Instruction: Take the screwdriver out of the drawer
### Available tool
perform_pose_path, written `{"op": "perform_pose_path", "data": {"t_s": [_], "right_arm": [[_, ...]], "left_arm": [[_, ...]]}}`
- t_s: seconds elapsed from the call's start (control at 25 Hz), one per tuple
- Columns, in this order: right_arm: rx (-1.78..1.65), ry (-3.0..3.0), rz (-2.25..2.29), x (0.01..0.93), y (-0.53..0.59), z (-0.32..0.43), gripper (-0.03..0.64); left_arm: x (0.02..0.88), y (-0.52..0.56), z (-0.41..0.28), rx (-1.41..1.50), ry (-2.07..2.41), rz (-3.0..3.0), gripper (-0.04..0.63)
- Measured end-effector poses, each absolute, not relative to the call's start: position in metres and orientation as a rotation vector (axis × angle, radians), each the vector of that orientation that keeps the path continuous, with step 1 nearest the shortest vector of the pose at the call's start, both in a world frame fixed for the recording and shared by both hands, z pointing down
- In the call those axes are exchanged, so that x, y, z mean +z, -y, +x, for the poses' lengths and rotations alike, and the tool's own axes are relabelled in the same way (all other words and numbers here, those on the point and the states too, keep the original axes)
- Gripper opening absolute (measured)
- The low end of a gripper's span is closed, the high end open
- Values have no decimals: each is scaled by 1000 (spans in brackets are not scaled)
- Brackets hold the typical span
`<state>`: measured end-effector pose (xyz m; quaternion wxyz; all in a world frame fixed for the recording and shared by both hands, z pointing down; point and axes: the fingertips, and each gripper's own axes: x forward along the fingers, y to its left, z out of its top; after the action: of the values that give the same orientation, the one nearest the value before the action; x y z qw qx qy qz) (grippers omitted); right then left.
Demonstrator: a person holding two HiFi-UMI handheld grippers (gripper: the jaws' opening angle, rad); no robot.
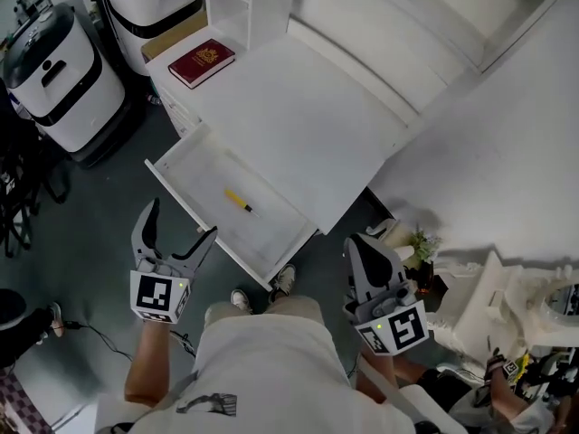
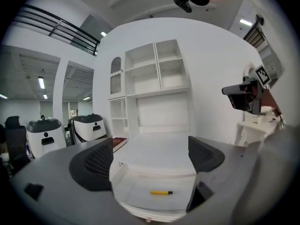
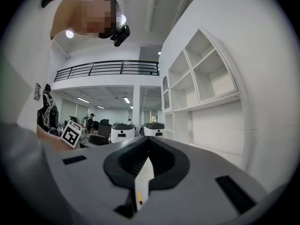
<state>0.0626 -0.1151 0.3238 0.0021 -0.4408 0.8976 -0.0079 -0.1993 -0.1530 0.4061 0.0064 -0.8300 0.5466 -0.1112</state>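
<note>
A small yellow-handled screwdriver point(image 1: 239, 202) lies flat on the floor of the pulled-out white drawer point(image 1: 185, 165) under the white desk point(image 1: 298, 107). In the left gripper view the screwdriver point(image 2: 163, 192) shows between the wide-apart jaws, still some way ahead. My left gripper point(image 1: 177, 233) hangs open in front of the drawer's front edge, to its left. My right gripper point(image 1: 366, 253) is held off the drawer's right corner, its jaws closed together with nothing in them. Through the thin slit of the right gripper point(image 3: 146, 159) a sliver of the screwdriver point(image 3: 139, 197) shows.
A dark red book point(image 1: 202, 62) lies on the desk's back left. White wheeled robots point(image 1: 59, 70) stand left of the desk. A small potted plant point(image 1: 419, 242) and white clutter sit low on the right. The person's feet point(image 1: 282, 281) are below the drawer.
</note>
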Motion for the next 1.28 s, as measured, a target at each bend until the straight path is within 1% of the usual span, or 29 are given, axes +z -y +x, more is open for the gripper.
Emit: {"op": "perform_pose_path", "data": {"t_s": [0.2,0.32,0.56,0.88,1.0,1.12,1.2,1.28], "right_arm": [[-34,-2818,-1349,323,140,72,8],[-60,-2822,-1371,331,148,85,8],[-127,-2822,-1443,350,155,107,8],[-185,-2822,-1553,371,154,132,8],[-207,-2819,-1599,379,152,138,8],[-230,-2816,-1646,385,149,145,8],[-243,-2812,-1675,389,148,149,8],[-257,-2806,-1705,394,147,154,8]], "left_arm": [[416,175,-195,-488,-1692,-2573,491],[443,193,-184,-644,-1589,-2601,491],[539,217,-159,-1120,-1249,-2593,489],[660,242,-132,-1545,-705,-2451,480],[699,253,-130,-1652,-541,-2382,458],[735,258,-127,-1741,-380,-2338,422],[758,262,-126,-1795,-272,-2293,420],[780,265,-130,-1849,-178,-2231,405]]}}
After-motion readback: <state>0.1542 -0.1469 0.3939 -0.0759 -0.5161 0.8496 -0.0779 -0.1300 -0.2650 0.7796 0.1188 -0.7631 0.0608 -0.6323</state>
